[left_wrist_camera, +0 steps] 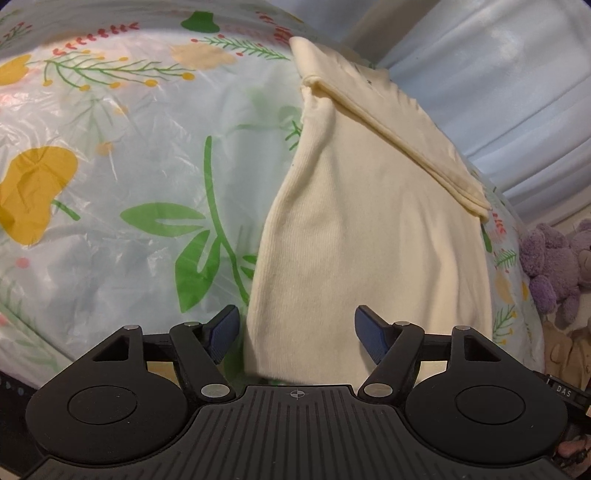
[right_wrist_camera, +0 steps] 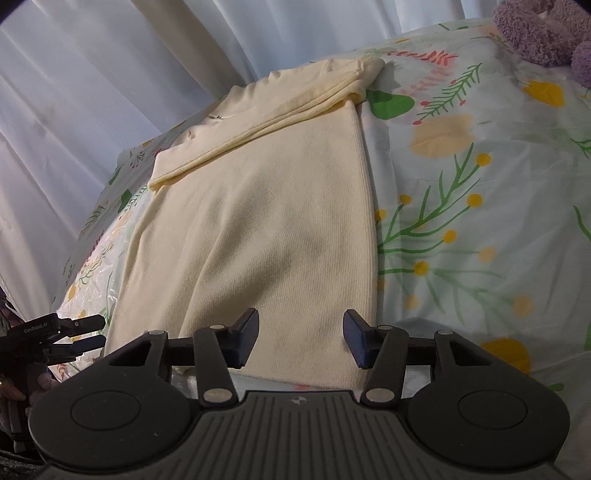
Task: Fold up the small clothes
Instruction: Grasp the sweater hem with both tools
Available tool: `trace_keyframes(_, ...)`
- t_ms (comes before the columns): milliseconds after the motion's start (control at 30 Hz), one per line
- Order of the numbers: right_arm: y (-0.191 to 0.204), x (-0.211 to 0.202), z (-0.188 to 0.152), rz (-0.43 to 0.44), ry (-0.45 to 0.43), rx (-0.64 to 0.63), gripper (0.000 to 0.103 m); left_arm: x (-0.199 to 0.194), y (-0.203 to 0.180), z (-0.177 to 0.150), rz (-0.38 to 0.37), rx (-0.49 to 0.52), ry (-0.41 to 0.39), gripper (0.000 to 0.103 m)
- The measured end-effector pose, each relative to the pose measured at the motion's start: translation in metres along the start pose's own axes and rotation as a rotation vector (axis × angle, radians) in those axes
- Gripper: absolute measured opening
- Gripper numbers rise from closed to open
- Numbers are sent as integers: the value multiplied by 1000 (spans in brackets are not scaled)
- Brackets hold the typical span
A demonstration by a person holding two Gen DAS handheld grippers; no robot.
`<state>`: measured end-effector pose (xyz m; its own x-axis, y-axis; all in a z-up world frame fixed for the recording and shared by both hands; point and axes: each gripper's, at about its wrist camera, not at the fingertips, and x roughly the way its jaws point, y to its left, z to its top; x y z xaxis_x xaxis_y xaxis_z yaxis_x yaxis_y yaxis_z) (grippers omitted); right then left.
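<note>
A cream knit garment (left_wrist_camera: 369,229) lies flat on the floral plastic table cover (left_wrist_camera: 129,166), folded into a long strip with a sleeve laid across its far end. My left gripper (left_wrist_camera: 295,332) is open and empty, just above the garment's near left corner. In the right wrist view the same garment (right_wrist_camera: 258,229) fills the middle. My right gripper (right_wrist_camera: 300,338) is open and empty over the garment's near right corner. The left gripper (right_wrist_camera: 79,334) also shows at the left edge of that view, beside the garment's near left corner.
A purple plush bear (left_wrist_camera: 554,269) sits off the table's right side, also seen at the far right corner (right_wrist_camera: 543,33). Pale curtains (right_wrist_camera: 110,74) hang behind the table. The floral cover (right_wrist_camera: 480,221) spreads to the right of the garment.
</note>
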<state>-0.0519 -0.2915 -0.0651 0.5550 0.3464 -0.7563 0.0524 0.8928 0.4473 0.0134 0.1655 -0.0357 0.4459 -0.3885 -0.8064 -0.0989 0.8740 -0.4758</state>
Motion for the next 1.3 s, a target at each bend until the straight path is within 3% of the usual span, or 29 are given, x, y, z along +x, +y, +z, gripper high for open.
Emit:
trace_keyframes(300,-5,10,1,-25,49,2,51,1,4,-3,-18,5,47,71)
trace_keyframes(433,-9,11,3,-37,52,9,48,6,5,-2,-57,-7,103,45)
trace_keyframes(533,-12,12,5,-64,57,7,46,10,5,-3,-47,1,115,27)
trace_keyframes(733,-11,16,4,-68,93,-14,44,15,1,-1,-51,9,118,29)
trace_keyframes(833,-9,16,3,-68,110,-23,34,16,-1,-1,-53,20,119,29)
trace_keyframes(900,-8,17,2,-78,116,-38,22,17,-1,-1,-46,22,121,23)
trace_keyframes(933,-7,17,1,-81,119,-42,19,18,-1,-1,-42,17,126,14)
trace_keyframes(1000,-7,17,0,-78,118,-43,10,20,-1,-1,-47,0,127,14)
trace_keyframes(1300,-9,18,2,-57,154,4,17,22,1,0,-70,-18,126,20)
